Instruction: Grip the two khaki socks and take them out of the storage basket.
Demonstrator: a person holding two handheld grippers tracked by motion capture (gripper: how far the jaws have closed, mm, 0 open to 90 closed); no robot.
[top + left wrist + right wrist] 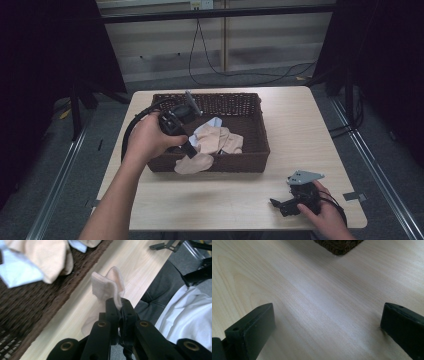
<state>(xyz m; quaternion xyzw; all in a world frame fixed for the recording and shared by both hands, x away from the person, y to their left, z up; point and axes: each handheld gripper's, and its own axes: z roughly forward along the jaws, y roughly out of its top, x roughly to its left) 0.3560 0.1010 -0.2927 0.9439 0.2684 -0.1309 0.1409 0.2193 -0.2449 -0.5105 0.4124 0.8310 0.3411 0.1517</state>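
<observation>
Item: pale peach sock [108,284]. Location: lower middle of the high view, draped over the near wall of the basket, its toe end hanging outside toward the bench; in the left gripper view it stands at centre frame, cuff uppermost. Condition: soft, limp, ribbed at the cuff, folded over where it is held.

Holder: my left hand-held gripper [190,150], jaws pressed together and pinching the sock by the fabric below the cuff. It sits at centre left of the high view, angled down across the basket's near edge.

Container: dark brown woven basket [250,107], centre of the high view, standing on the bench. Contents: a loose heap of peach cloth pieces [220,140] with a white piece [214,122] among them, at mid-basket.

Second tool: my right hand-held gripper [276,203], lower right of the high view, resting on the bench well apart from the basket. Jaws spread, nothing between them; bare wood in the gap in the right gripper view.

Support: light wood bench [300,125], bare around the basket.

Step in hand, as I judge it: one sock taken up from the heap and being carried over the basket's near wall toward the bench front.

Next move calls for: keeping the pinch firm while the trailing toe end clears the wicker, which could snag it; then lowering onto bare bench before I let go.
</observation>
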